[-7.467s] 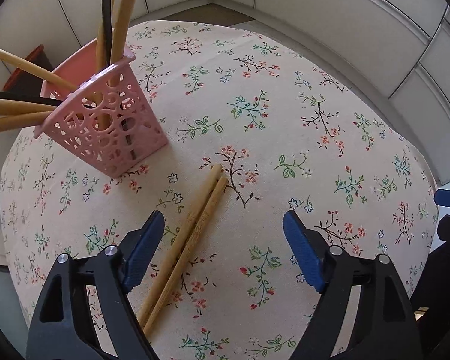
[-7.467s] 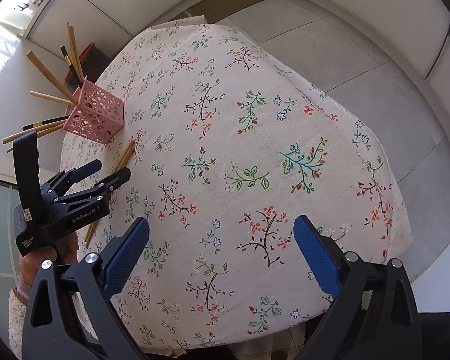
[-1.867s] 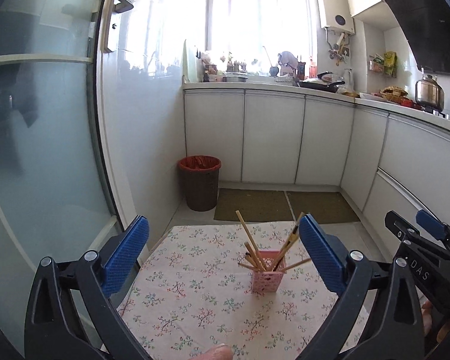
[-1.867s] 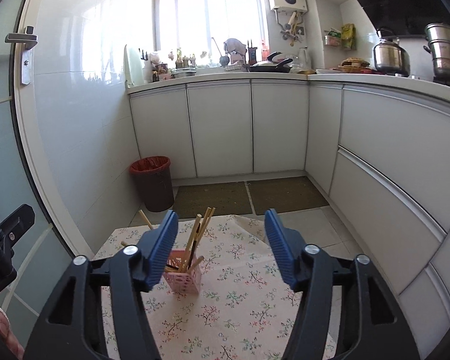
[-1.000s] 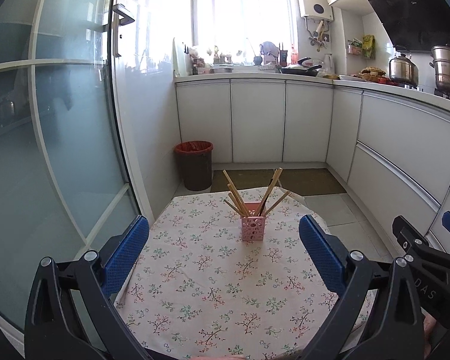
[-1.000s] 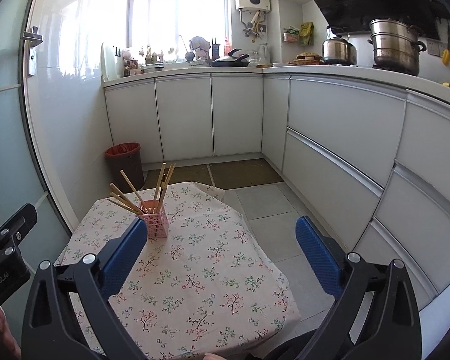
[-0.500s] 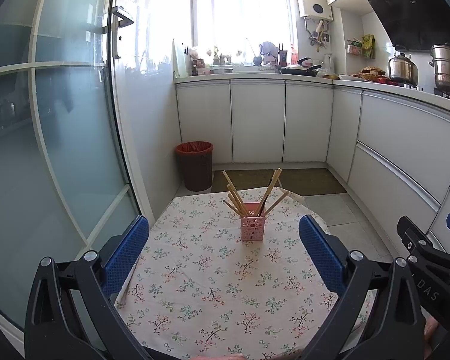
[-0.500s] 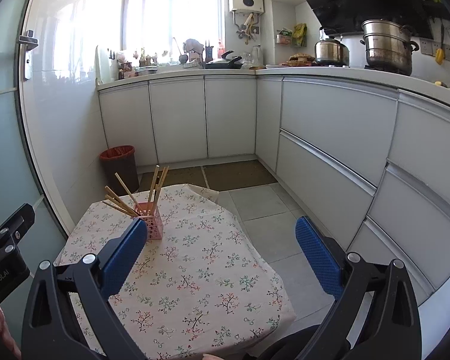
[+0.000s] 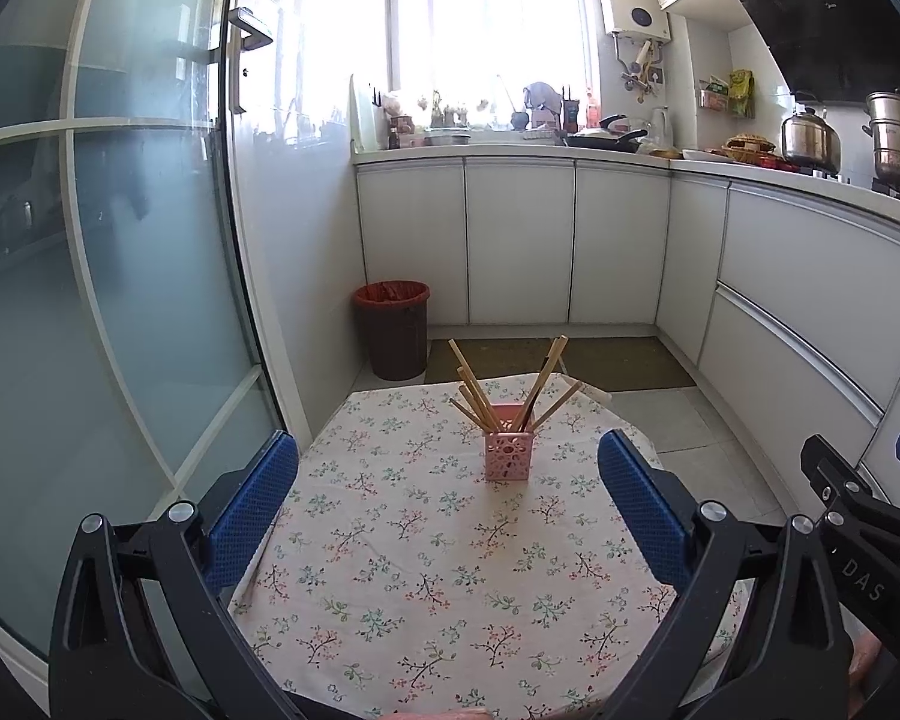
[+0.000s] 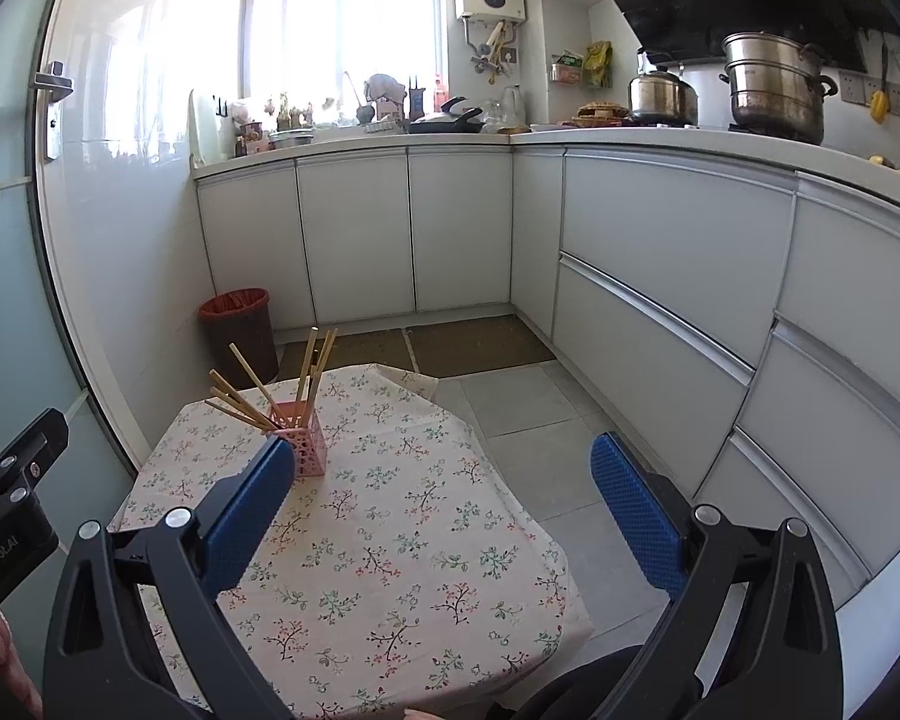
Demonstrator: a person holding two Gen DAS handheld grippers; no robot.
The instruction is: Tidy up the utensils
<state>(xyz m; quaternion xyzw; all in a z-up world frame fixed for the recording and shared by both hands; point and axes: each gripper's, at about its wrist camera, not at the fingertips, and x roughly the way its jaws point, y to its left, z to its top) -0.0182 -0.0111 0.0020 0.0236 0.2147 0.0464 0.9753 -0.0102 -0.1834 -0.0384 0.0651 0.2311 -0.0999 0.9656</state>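
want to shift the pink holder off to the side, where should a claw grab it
Take the pink holder low across its two flat side walls, coming level from the near side. The chopsticks fan out above its rim, so a top approach would likely hit them.

The tablecloth (image 9: 426, 588) is pale cream with small floral sprigs in red, pink and green, and the holder (image 9: 508, 456) on it is pink with tan chopsticks (image 9: 480, 396). Both grippers have blue pads (image 9: 252, 504) on black frames. The cabinets (image 10: 360, 234) are white, the bin (image 9: 392, 330) brown with a red liner.
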